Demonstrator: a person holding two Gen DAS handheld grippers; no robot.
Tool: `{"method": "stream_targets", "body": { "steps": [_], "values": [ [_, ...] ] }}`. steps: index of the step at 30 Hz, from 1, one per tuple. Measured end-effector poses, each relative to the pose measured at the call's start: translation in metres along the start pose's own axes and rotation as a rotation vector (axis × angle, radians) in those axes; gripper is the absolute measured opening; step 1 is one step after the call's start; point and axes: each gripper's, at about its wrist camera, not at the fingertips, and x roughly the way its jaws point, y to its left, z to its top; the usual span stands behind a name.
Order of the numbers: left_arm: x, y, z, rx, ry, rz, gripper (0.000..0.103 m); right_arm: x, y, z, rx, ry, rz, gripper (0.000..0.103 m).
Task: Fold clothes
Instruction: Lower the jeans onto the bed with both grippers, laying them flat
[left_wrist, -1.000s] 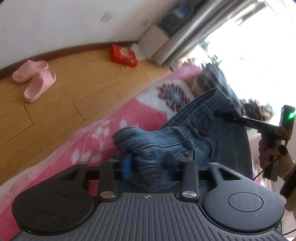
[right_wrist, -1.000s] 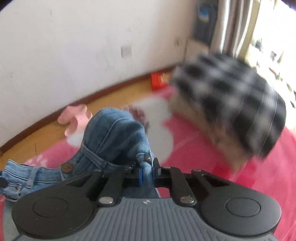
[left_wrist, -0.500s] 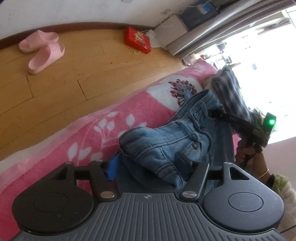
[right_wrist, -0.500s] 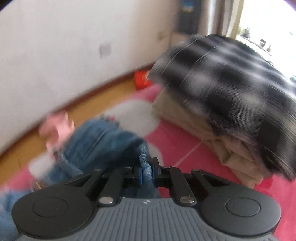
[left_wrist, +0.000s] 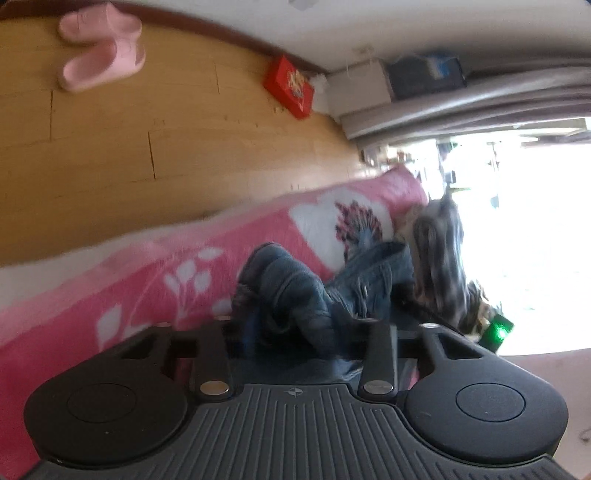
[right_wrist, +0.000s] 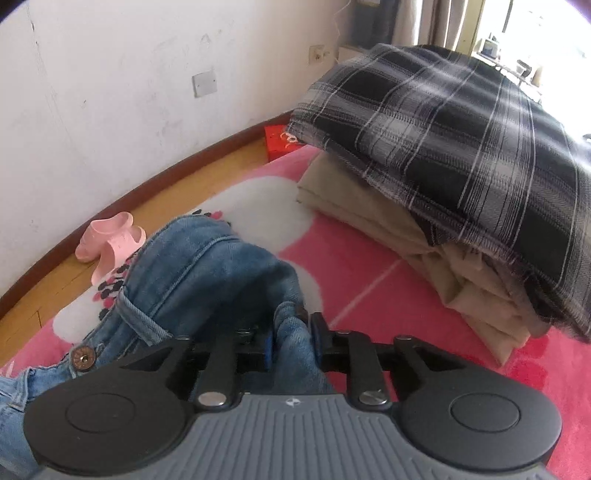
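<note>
The jeans (right_wrist: 207, 266) lie on the pink blanket (right_wrist: 354, 266). The right gripper (right_wrist: 291, 339) pinches them. The left gripper (left_wrist: 295, 332), its jaws just closing, pinches a denim bunch at 6 o'clock.

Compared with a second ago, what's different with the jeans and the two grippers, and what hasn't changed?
The left gripper let its jaws out wide around the jeans, and they have just been closing on the bunched denim again. Both grippers carried the jeans down toward the pink blanket. The right gripper kept its pinch on the denim. The folded plaid and beige stack stayed put.
</note>
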Motion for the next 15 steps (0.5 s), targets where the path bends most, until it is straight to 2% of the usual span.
{"method": "stream_targets", "body": {
  "steps": [2,4,7,8,9,11,13,15],
  "values": [
    [-0.007,-0.008,0.001,0.019,-0.041,-0.025,0.013,-0.013,0.002,0.002,0.008,-0.053,-0.005,0.012],
    [-0.019,-0.020,0.002,0.053,-0.088,-0.084,0.012,-0.033,0.000,0.004,0.065,-0.137,0.023,0.012],
    [-0.026,-0.029,0.004,0.132,-0.138,-0.061,0.012,-0.040,0.004,0.003,0.050,-0.196,-0.014,0.013],
    [-0.022,-0.028,0.005,0.149,-0.132,-0.036,0.017,-0.030,0.005,0.003,0.047,-0.164,-0.028,0.014],
    [-0.017,-0.025,0.007,0.157,-0.110,0.000,0.029,-0.017,0.004,0.002,0.050,-0.112,-0.034,0.018],
    [-0.008,-0.019,0.009,0.171,-0.063,0.072,0.039,0.002,0.004,-0.001,0.051,-0.023,-0.088,0.035],
    [-0.012,-0.021,0.009,0.190,-0.039,0.075,0.047,0.000,0.003,-0.004,0.066,-0.006,-0.136,0.056],
    [-0.022,-0.025,0.005,0.232,-0.034,0.080,0.064,-0.023,-0.003,-0.008,0.086,-0.037,-0.124,0.067]
  ]
}}
